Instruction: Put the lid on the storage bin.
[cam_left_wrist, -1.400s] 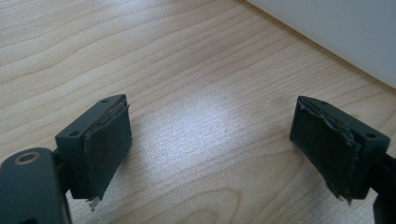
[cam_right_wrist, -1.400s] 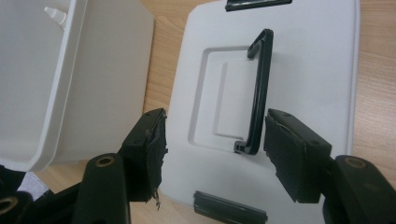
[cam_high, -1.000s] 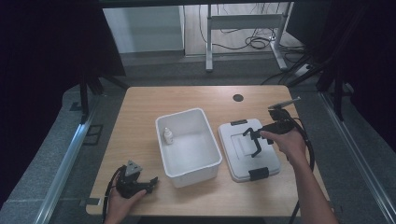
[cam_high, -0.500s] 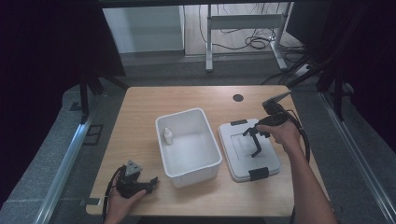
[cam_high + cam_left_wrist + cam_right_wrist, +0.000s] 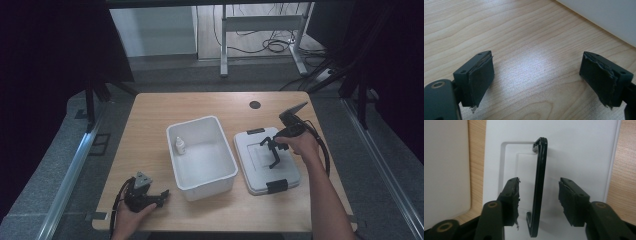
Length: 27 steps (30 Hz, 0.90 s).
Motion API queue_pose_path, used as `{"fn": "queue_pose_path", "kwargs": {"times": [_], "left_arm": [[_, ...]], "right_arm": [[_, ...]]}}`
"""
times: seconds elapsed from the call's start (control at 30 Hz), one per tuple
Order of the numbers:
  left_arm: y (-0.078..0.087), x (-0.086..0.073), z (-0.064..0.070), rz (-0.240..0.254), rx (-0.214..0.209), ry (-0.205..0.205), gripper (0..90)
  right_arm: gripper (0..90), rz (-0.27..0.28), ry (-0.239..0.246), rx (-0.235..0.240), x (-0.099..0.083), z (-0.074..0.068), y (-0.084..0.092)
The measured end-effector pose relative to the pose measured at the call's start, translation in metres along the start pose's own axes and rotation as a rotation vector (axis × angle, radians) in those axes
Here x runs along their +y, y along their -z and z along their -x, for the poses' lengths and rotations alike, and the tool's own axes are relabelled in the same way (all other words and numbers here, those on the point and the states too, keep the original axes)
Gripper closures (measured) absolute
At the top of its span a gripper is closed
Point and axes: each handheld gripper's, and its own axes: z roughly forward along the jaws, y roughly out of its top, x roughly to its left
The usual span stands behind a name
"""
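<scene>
Right gripper view: our right gripper [image 5: 539,195] sits spread around the lid [image 5: 579,150] handle [image 5: 539,185], not clenched; left gripper [image 5: 536,80] is spread too, lower left.

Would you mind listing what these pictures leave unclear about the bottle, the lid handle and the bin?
- Small bottle, high view: too small to read a label or contents.
- Black handle, right gripper view: its near end is cut off by the bottom edge, between the open jaws.
- White bin, left gripper view: cut off by the frame's top corner; inside hidden.
</scene>
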Motion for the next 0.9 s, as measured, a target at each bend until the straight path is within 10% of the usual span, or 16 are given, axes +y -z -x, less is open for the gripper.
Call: {"fn": "queue_pose_path", "kwargs": {"times": [0.43, 0.9], "left_arm": [[0.0, 0.0, 0.0, 0.0, 0.0, 0.0, 12.2], [0.0, 0.0, 0.0, -0.001, 0.0, 0.0, 12.2]], "right_arm": [[80.9, -0.034, -0.035, 0.0, 0.004, -0.002, -0.012], [84.8, -0.04, -0.111, 0.019, 0.002, -0.005, -0.012]]}}
